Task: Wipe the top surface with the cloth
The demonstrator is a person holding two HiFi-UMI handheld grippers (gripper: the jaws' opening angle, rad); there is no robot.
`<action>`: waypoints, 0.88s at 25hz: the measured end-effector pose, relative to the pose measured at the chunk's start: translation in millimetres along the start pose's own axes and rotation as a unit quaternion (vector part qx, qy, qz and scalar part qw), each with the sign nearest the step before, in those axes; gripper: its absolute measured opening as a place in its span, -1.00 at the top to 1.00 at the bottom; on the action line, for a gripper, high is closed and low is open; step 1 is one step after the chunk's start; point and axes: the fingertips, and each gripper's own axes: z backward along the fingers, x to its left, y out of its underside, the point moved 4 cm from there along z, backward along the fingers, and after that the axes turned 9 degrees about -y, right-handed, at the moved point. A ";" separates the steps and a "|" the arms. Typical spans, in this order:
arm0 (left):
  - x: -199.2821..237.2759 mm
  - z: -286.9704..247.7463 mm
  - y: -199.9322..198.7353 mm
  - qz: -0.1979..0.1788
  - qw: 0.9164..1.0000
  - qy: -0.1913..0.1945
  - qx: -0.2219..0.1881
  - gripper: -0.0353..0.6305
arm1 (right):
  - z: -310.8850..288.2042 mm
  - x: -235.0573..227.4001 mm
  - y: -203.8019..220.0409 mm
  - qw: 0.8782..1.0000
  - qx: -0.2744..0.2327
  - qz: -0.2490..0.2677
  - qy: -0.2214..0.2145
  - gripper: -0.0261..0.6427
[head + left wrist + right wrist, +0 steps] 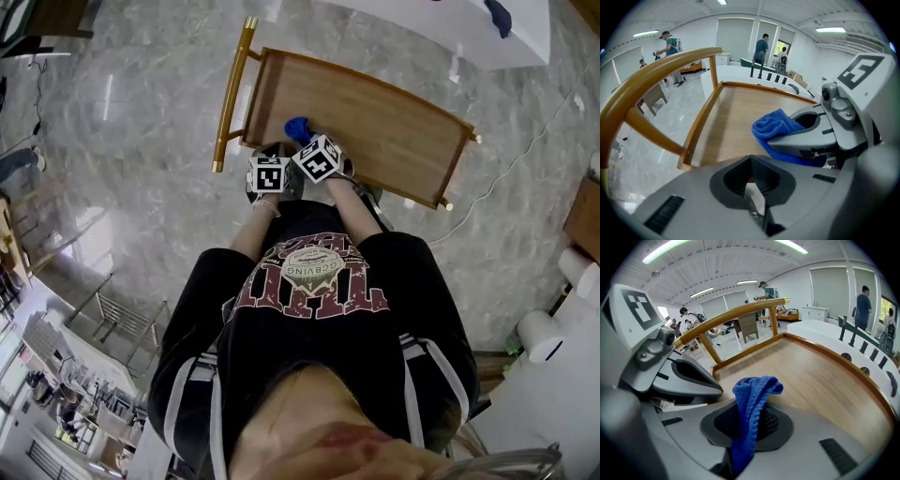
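The blue cloth hangs pinched in my right gripper, which is shut on it, and its free end bunches above the wooden top surface. In the head view my right gripper is over the near left corner of the wooden top. My left gripper hovers close beside it on the left, at the top's near edge. In the left gripper view my left gripper is shut with nothing between its pads, and the cloth shows to the right of it.
A golden-brown handle rail runs along the top's left end, and a raised lip borders its sides. A white cable lies on the marble floor at the right. A white table stands beyond. People stand far off.
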 end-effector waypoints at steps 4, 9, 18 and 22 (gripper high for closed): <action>-9.6 -1.6 -2.5 -0.008 1.000 0.009 0.003 0.76 | 6.0 -3.4 5.7 1.000 -0.003 -0.009 0.006 0.76; -18.1 -3.6 -7.8 -0.027 1.000 0.015 -0.002 0.76 | 12.7 -7.6 11.5 1.000 -0.006 -0.017 0.012 0.76; -33.7 -6.0 -11.7 -0.042 0.999 0.027 0.004 0.76 | 22.1 -12.2 20.7 0.999 -0.010 -0.029 0.021 0.76; -42.6 -7.5 -15.3 -0.052 0.998 0.033 0.003 0.76 | 28.8 -15.8 26.7 0.999 -0.014 -0.039 0.027 0.76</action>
